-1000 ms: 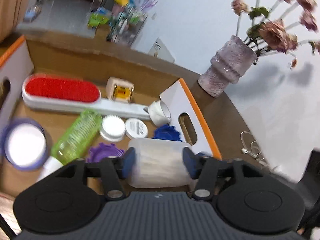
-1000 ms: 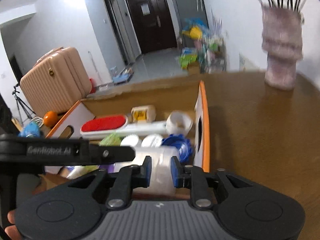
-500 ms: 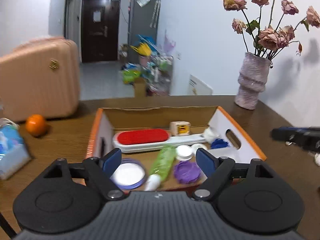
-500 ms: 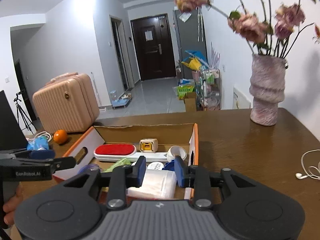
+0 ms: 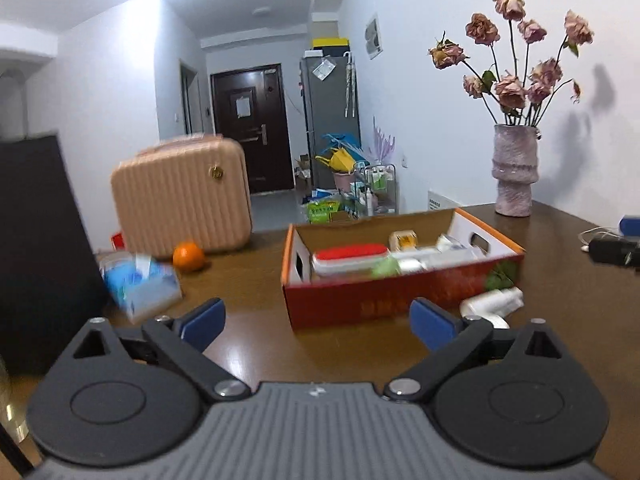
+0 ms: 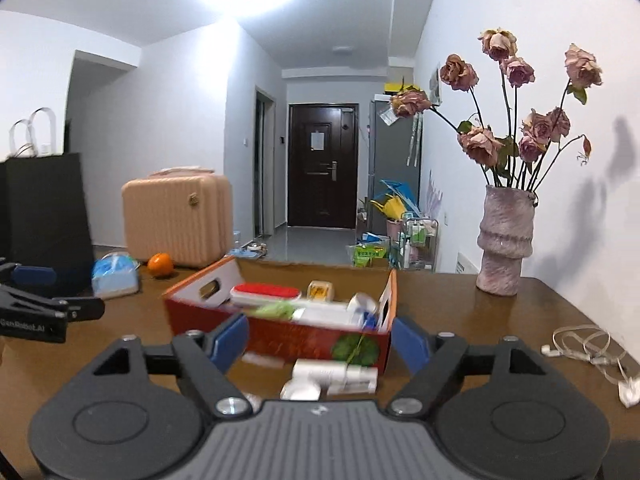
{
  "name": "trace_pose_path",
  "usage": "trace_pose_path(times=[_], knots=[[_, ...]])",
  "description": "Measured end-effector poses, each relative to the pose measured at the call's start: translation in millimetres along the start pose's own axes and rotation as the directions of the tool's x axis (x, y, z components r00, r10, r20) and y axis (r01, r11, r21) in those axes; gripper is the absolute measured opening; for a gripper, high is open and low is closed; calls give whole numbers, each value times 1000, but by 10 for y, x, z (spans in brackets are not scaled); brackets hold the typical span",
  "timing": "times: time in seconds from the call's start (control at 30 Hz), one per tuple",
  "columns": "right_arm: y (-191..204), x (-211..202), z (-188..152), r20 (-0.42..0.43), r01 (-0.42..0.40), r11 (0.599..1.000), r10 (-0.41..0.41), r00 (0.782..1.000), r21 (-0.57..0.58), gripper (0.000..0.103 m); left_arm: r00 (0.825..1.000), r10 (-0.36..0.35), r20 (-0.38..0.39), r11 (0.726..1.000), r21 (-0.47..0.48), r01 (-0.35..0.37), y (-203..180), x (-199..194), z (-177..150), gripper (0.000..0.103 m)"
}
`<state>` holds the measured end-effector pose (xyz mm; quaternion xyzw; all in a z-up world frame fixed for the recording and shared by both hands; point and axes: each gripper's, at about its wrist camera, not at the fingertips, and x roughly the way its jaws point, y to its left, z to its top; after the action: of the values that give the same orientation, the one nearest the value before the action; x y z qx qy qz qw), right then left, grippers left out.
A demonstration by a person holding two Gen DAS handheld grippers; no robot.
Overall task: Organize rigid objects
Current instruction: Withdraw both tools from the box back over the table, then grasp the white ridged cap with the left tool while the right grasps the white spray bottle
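Observation:
A red cardboard box [image 5: 400, 304] with an orange rim stands mid-table. It holds a red lint brush [image 5: 348, 254], a green bottle [image 5: 386, 268], a small yellow-faced block [image 5: 404, 238] and several white containers. A white bottle [image 5: 492, 302] lies on the table outside the box, at its near right corner. My left gripper [image 5: 317, 320] is back from the box, its jaws opening wide with nothing between them. My right gripper [image 6: 320, 342] is opening too, also with nothing held; the white bottle [image 6: 332, 376] lies untouched on the table below its gap, in front of the box [image 6: 280, 336].
A pink vase of dried roses [image 6: 504, 240] stands at the back right and white earphones [image 6: 588, 348] lie at the right. To the left are a peach suitcase [image 5: 180, 196], an orange [image 5: 188, 256], a blue tissue pack [image 5: 138, 280] and a black bag [image 6: 44, 216].
Both grippers pulled back from the box and rose, leaving the translucent white container inside it. Both jaws went from narrow around that container to wide apart.

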<state>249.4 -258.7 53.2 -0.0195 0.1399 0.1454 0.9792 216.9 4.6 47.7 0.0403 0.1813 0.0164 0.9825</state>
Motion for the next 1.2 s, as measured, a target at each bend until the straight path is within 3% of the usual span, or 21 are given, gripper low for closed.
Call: trace_pose_path(times=[0.2,0.3,0.63,0.77,0.87,0.9,0.93,0.97,1.07,1.2], knots=[[102,-521,-558,-17,-12,997,13,1000,81,78,997,-62,-38,994,-94,58,-89,-462,-476,103],[102,-634,-760,-54,-18,993,24,998,119,78,996,-69,-51,996,-65,66,-181,-553,-593,103],[-22,-646,-894,-74,19,990,-8,997,142,78,992,-100,-71,995,-22,99,-406,-431,-603,103],[-181,-459,-892,-100,42,985,-26,995,165,78,985,-164,-60,983,76,168,-703,-194,-475,103],[-328,-266,-801,-96,64,987,-50,994,151,77,964,-257,-72,959,108,263,-955,142,-305,102],[-387,-190,-759,-102,61,987,-46,994,150,69,956,-278,-94,952,109,287,-1039,300,-251,101],[-452,-93,-715,-120,56,987,-38,992,152,61,949,-293,-115,946,108,305,-1115,450,-209,98],[-511,6,-675,-138,52,986,-31,990,156,59,941,-308,-137,940,110,324,-1198,627,-173,95],[-659,272,-583,-157,59,986,-34,987,157,57,926,-323,-198,928,126,351,-1410,1125,-127,87],[-773,550,-522,-170,53,988,-28,985,146,57,908,-308,-285,930,111,350,-1541,1595,-151,67]])
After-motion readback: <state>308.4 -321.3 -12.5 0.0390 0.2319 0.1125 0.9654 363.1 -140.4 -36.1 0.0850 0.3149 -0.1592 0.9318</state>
